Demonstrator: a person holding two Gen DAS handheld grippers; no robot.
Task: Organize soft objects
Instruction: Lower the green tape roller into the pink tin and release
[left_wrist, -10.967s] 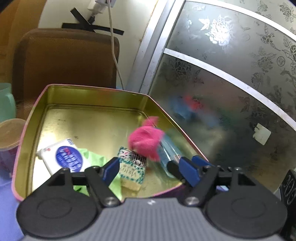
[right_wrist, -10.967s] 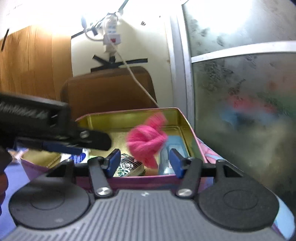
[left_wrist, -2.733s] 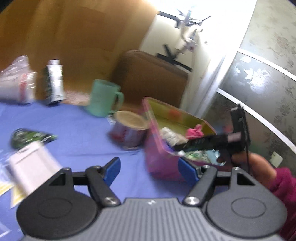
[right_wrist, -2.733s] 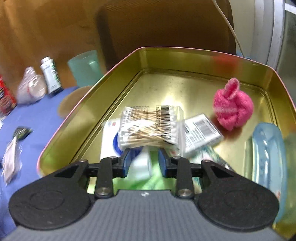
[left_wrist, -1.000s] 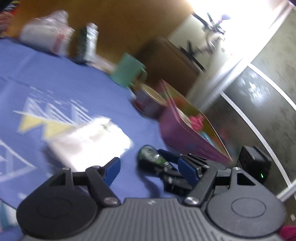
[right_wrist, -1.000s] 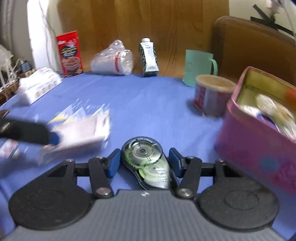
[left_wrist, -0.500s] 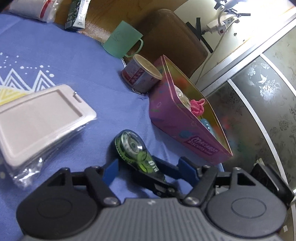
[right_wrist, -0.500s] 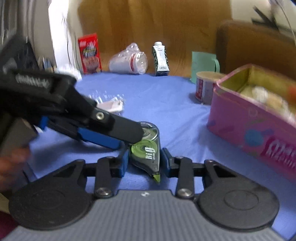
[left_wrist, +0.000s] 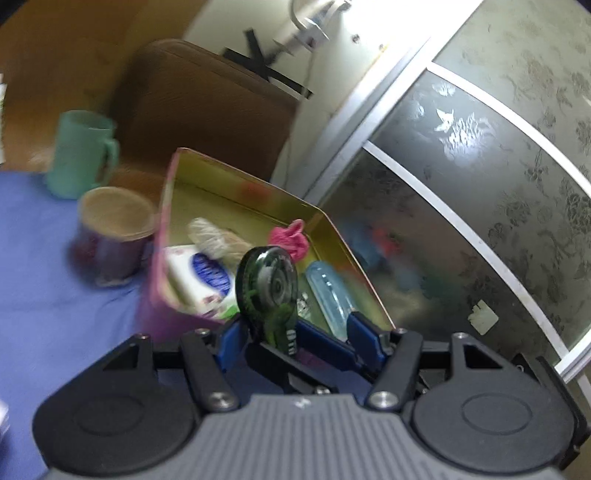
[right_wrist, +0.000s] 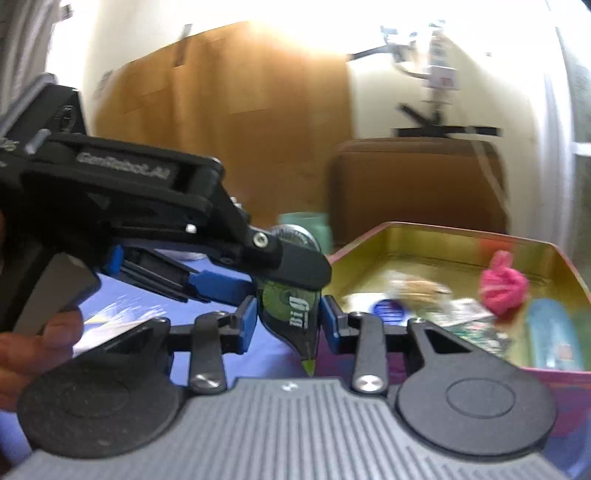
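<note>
Correction-tape dispenser (right_wrist: 291, 306) stands upright, long axis vertical, clamped between the right fingers (right_wrist: 290, 325); left fingers (left_wrist: 299, 338), just closing, straddle it loosely, pink tin (left_wrist: 159, 295) directly ahead beyond.

One tin (left_wrist: 332, 229), one tape dispenser (left_wrist: 267, 284), one mug (left_wrist: 79, 155), one pink pompom (left_wrist: 290, 238).

Green tape dispenser (left_wrist: 266, 291); pink tin (right_wrist: 498, 380), gold inside; blue tablecloth (left_wrist: 55, 295).
</note>
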